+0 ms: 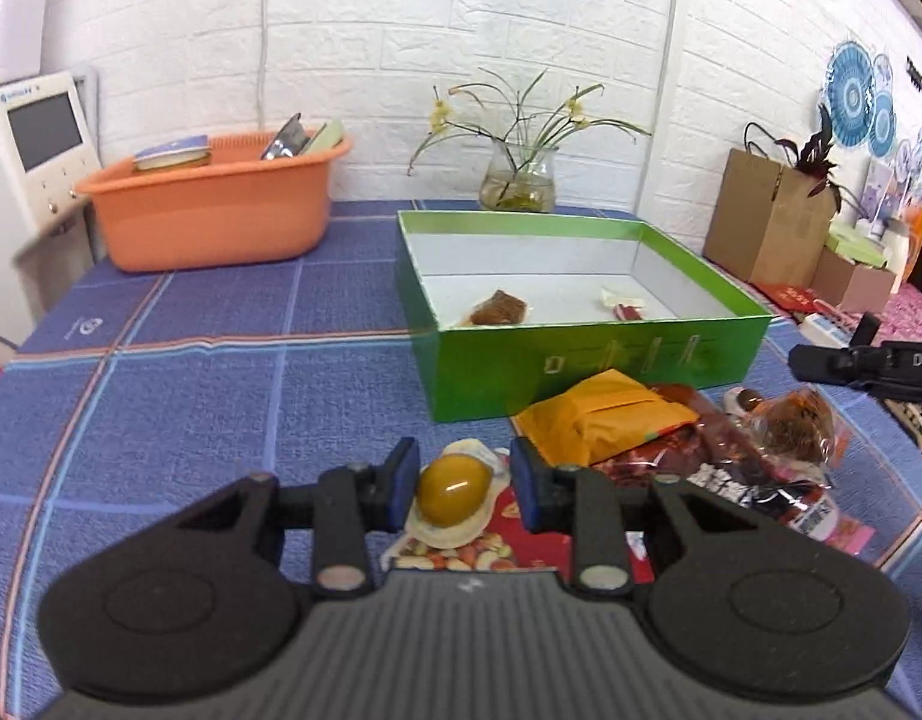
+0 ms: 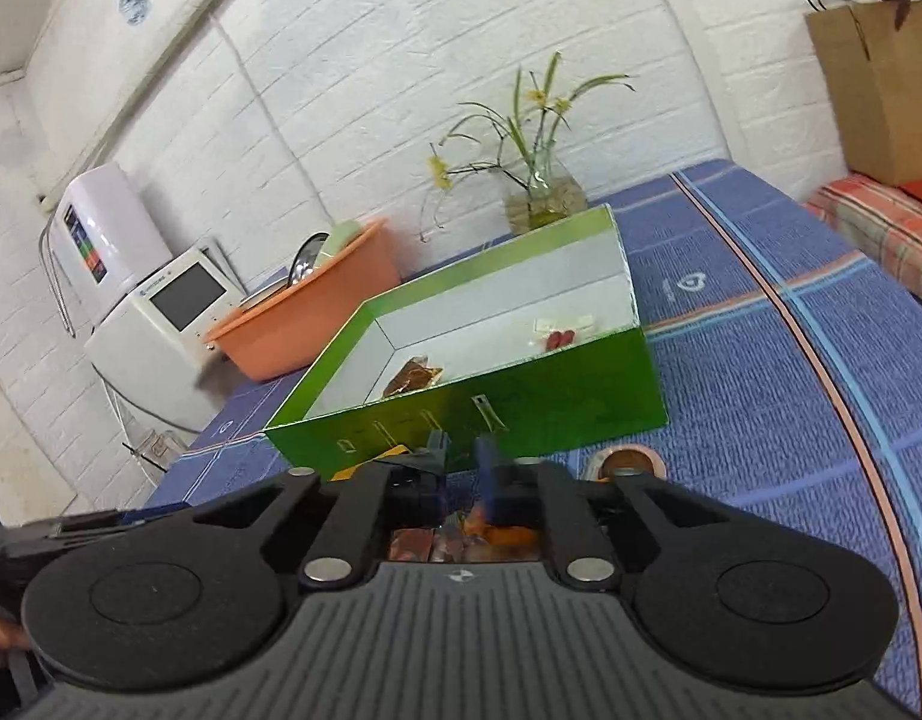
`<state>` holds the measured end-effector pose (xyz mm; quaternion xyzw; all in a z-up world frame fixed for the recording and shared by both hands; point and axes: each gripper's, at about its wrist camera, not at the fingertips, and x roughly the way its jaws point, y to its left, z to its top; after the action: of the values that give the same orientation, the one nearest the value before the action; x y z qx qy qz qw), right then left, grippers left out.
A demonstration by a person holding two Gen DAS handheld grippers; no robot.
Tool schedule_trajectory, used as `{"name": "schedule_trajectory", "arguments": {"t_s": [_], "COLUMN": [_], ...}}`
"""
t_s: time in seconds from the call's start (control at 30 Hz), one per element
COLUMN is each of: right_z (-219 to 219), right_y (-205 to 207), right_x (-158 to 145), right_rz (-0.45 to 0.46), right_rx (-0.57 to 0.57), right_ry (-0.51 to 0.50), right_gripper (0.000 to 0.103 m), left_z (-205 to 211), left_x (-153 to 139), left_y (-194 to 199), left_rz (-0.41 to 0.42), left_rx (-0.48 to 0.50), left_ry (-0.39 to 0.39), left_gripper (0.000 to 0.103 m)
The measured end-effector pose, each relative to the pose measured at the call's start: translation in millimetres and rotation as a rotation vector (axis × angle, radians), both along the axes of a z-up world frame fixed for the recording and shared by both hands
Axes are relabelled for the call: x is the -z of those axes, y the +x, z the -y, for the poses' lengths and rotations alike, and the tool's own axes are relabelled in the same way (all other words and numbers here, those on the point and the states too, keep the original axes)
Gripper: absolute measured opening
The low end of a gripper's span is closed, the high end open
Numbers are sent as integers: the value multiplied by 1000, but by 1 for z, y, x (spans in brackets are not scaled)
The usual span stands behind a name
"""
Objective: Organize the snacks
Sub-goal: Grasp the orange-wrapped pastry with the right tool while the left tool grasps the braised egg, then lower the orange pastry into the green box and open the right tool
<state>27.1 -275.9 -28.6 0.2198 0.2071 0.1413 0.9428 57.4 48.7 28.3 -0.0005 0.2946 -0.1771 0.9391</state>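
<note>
In the left wrist view my left gripper (image 1: 464,480) is shut on a clear packet holding a yellow-brown egg (image 1: 452,489), just above a red nut packet (image 1: 521,540). To the right lies a pile with a yellow packet (image 1: 605,420), dark red packets (image 1: 701,462) and a brown snack in clear wrap (image 1: 788,426). My right gripper (image 1: 800,360) reaches in above that wrap. In the right wrist view my right gripper (image 2: 462,459) has its jaws narrow, with crumpled clear wrap and orange-brown snack between them. The green box (image 1: 581,360) (image 2: 551,408) holds a brown snack (image 1: 500,307) and a small red-and-white packet (image 1: 623,306).
An orange basin (image 1: 221,210) with books and dishes stands at the back left of the blue checked tablecloth (image 1: 191,390). A glass vase with flowers (image 1: 518,177) is behind the box. A white appliance (image 1: 41,144) is far left, a brown paper bag (image 1: 767,222) far right.
</note>
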Motion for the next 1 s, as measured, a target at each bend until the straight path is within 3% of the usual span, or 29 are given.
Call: {"name": "schedule_trajectory", "arguments": {"t_s": [0.07, 0.13, 0.17, 0.37, 0.47, 0.6, 0.63, 0.67, 0.73, 0.87, 1.0], "right_z": [4, 6, 7, 5, -1, -11, -12, -13, -11, -6, -5], "right_y": [-3, -8, -11, -43, -52, -40, -37, -36, -39, -51, -70], "right_x": [3, 3, 2, 3, 12, 30, 35, 39, 41, 36, 18], "right_rz": [-6, -9, -4, 21, -24, -100, -103, -96, -75, -36, 66], "right_rx": [8, 14, 27, 112, 163, 142, 124, 92, 81, 140, 186], "right_ry": [5, -29, -51, -228, -280, -331, -342, -349, -348, -348, -303], "right_gripper": [53, 100, 103, 103, 103, 103, 86, 77, 74, 74, 74], "left_z": [0, 0, 1, 8, 18, 31, 33, 35, 38, 35, 33], "left_x": [0, -1, -2, -9, -12, -13, -13, -14, -15, -16, -17], "left_y": [-3, -5, -6, -14, -15, -13, -14, -15, -18, -19, -20], "left_rz": [-5, -12, -13, 23, 44, 52, 58, 69, 85, 91, 95], "left_rx": [3, 11, 21, 19, 16, 20, 16, 4, -21, -61, -92], "left_ry": [-13, -32, -34, -78, -74, -89, -85, -81, -74, -82, -67], "left_gripper": [30, 30, 30, 30, 30, 30, 30, 30, 30, 30, 30]}}
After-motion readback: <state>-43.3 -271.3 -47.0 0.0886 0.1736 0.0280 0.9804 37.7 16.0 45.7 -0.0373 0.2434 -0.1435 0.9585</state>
